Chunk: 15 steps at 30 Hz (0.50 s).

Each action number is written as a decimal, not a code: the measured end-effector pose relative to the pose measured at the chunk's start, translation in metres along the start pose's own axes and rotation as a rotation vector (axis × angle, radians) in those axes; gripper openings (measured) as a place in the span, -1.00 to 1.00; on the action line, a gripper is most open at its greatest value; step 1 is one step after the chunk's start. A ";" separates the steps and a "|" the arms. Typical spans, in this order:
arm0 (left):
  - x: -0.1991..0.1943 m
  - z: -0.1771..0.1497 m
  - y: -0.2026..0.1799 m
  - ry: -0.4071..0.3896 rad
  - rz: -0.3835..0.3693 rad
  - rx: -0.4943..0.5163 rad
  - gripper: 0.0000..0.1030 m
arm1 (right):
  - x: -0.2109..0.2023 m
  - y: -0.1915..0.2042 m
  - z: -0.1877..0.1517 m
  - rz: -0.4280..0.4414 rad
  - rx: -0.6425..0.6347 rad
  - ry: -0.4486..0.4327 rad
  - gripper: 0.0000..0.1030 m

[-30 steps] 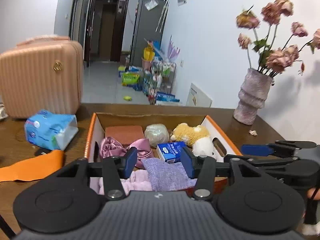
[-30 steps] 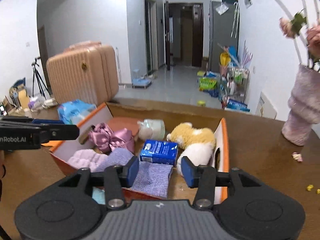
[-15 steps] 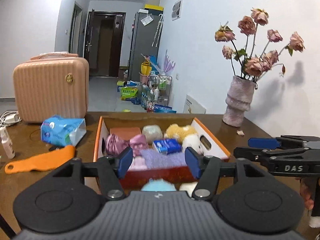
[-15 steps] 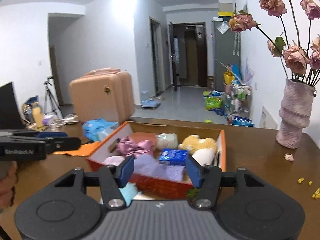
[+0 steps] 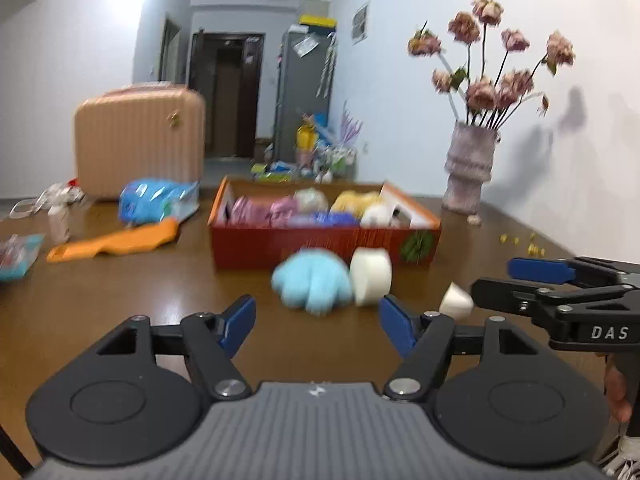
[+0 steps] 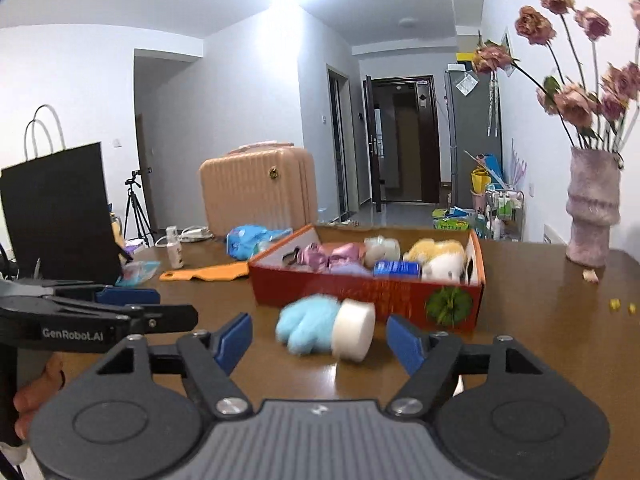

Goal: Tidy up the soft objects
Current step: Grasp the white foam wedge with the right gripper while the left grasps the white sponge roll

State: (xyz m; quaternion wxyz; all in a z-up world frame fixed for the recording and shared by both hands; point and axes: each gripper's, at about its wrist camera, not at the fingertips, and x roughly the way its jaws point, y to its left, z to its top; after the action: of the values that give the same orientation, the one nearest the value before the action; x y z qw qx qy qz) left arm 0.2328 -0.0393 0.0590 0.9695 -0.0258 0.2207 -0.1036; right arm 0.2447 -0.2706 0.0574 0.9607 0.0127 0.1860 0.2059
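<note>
Only the right wrist view takes in the black bag, the tripod and a hand on the left gripper's handle. Only the left wrist view shows the small white cone lying on the table close beside the right gripper tips, and the full spray of flowers above the vase.

Both views share the box, well ahead on the table, filled with soft things: pink cloth, a yellow plush, a blue packet. Just before its near wall lie a blue fluffy toy and a white foam disc, touching each other, outside the box. An orange tool, a blue pack and a suitcase sit further left.

The left gripper has its jaws spread wide, having just been opening, nothing between them; the toy and disc lie beyond the tips. The right gripper's own view shows the same: jaws just opened further, wide apart, empty, short of the toy and disc.
</note>
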 end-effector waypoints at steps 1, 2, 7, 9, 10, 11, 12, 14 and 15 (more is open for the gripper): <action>-0.004 -0.007 0.000 0.013 0.001 -0.013 0.41 | -0.004 0.001 -0.010 -0.007 0.001 0.004 0.56; -0.007 -0.014 0.002 0.034 -0.006 -0.029 0.42 | -0.006 0.001 -0.017 -0.012 -0.001 0.016 0.56; -0.004 -0.021 0.006 0.067 -0.003 -0.035 0.42 | -0.003 -0.006 -0.030 -0.046 -0.016 0.057 0.56; 0.002 -0.018 0.007 0.066 -0.003 -0.044 0.42 | 0.000 -0.008 -0.031 -0.059 0.003 0.060 0.56; 0.005 -0.017 0.007 0.069 -0.006 -0.050 0.42 | 0.002 -0.010 -0.032 -0.064 0.010 0.060 0.55; 0.008 -0.015 0.006 0.071 -0.009 -0.051 0.42 | 0.003 -0.010 -0.033 -0.064 0.011 0.065 0.53; 0.010 -0.014 0.004 0.073 -0.014 -0.049 0.42 | 0.005 -0.011 -0.034 -0.064 0.006 0.074 0.52; 0.015 -0.013 0.001 0.077 -0.023 -0.039 0.42 | 0.008 -0.015 -0.036 -0.083 -0.007 0.089 0.45; 0.019 -0.012 0.000 0.080 -0.027 -0.035 0.42 | 0.010 -0.018 -0.036 -0.094 -0.010 0.093 0.44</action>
State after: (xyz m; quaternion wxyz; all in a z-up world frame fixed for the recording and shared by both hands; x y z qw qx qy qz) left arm 0.2440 -0.0437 0.0406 0.9578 -0.0415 0.2606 -0.1136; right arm 0.2467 -0.2849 0.0183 0.9596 -0.0105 0.2298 0.1618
